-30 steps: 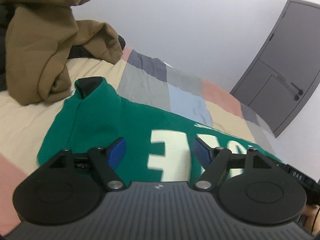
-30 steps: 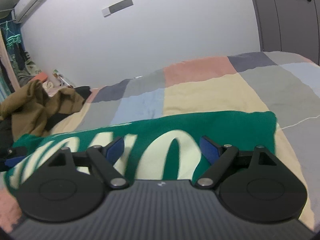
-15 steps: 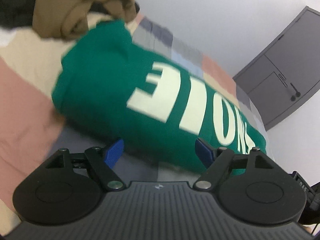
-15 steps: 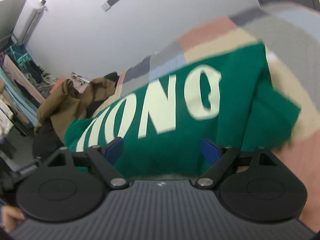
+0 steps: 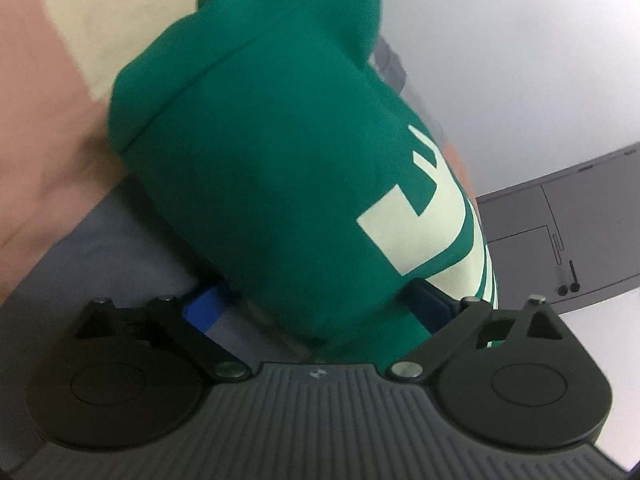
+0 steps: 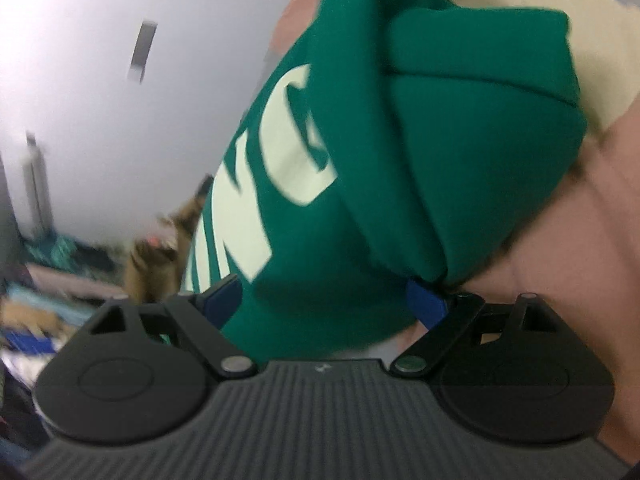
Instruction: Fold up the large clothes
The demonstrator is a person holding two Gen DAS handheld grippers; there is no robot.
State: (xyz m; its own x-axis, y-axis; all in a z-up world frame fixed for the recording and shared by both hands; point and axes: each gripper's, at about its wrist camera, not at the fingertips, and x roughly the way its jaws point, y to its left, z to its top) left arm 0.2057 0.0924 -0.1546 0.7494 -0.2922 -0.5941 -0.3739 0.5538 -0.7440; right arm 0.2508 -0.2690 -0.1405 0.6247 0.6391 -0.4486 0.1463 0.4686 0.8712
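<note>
A folded green sweatshirt (image 5: 280, 140) with pale block letters lies on the patchwork bed cover (image 5: 48, 140). Its thick near edge reaches in between the blue pads of my left gripper (image 5: 318, 304). That gripper's jaws are opening, one finger low against the cover and the other over the cloth. In the right wrist view the other end of the sweatshirt (image 6: 440, 140) bulges between the wide jaws of my right gripper (image 6: 324, 302). I see neither gripper's pads pressing the fabric. Both views are tilted and blurred.
A grey door (image 5: 560, 240) stands behind the bed on the right of the left wrist view. A brown garment (image 6: 160, 248) and blurred clutter lie at the left of the right wrist view. The pink patch of the cover (image 6: 580, 240) is beside the right gripper.
Both grippers have sunk towards the bed and rolled, so both views now tilt. The sweatshirt, earlier ahead of the fingers, now fills the gap between each pair. The left jaws have widened.
</note>
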